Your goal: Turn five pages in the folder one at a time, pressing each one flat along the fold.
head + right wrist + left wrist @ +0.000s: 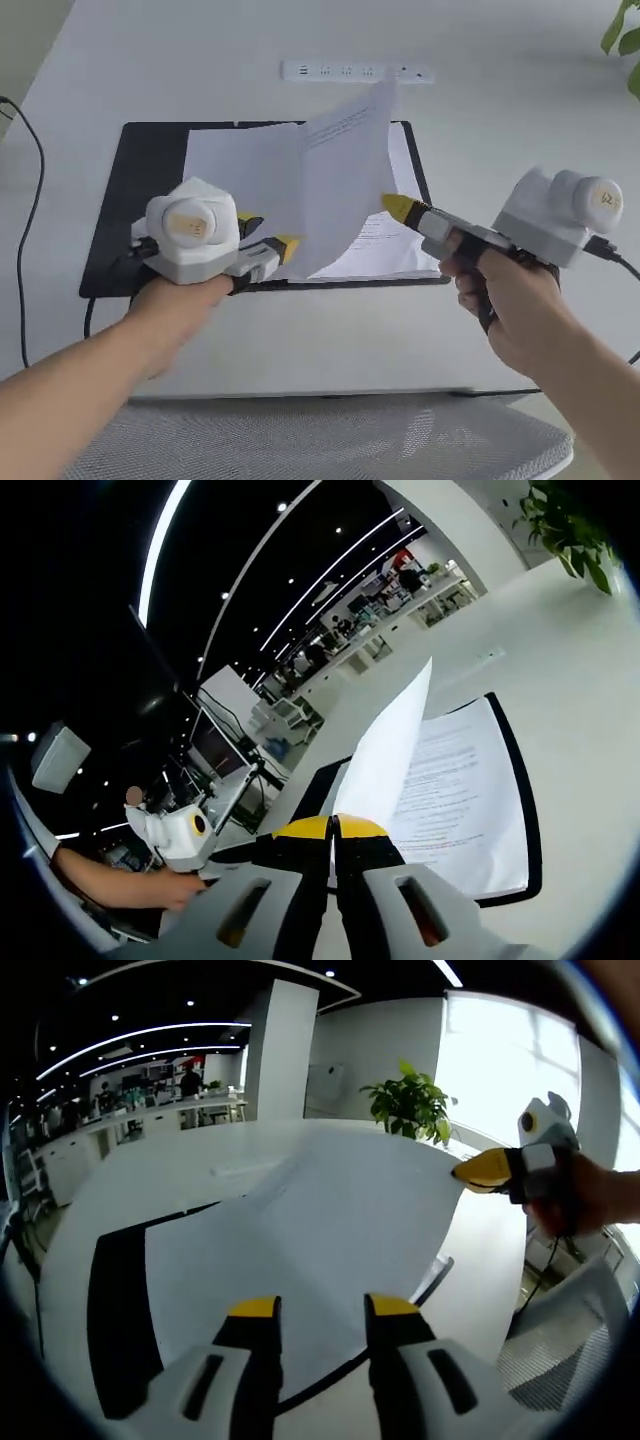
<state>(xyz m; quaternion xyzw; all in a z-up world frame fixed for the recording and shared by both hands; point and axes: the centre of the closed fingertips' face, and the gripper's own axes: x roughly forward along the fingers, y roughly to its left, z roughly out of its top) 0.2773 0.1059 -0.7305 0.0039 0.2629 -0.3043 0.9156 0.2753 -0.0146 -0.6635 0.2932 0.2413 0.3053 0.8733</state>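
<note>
So, head view first: the black folder (150, 200) lies open on the white table (500, 100). One page (340, 180) stands lifted above it, hiding the fold and most of the printed sheet (395, 255) underneath. The right gripper (400, 208) pinches that page's outer edge between its yellow tips. The left gripper (268, 232) hovers at the folder's near edge with its jaws apart, one tip partly tucked behind its own white body. A power strip (355, 71) sits beyond the folder.

Left gripper view: its own jaws are spread with nothing between them. The raised page covers the folder's right half. The right gripper comes in from the right, clamped on the page's corner.

Right gripper view: its jaws are pressed together on the paper's edge. The print on the sheet below is too small to read. The left gripper sits far left, small and hard to make out.
</note>
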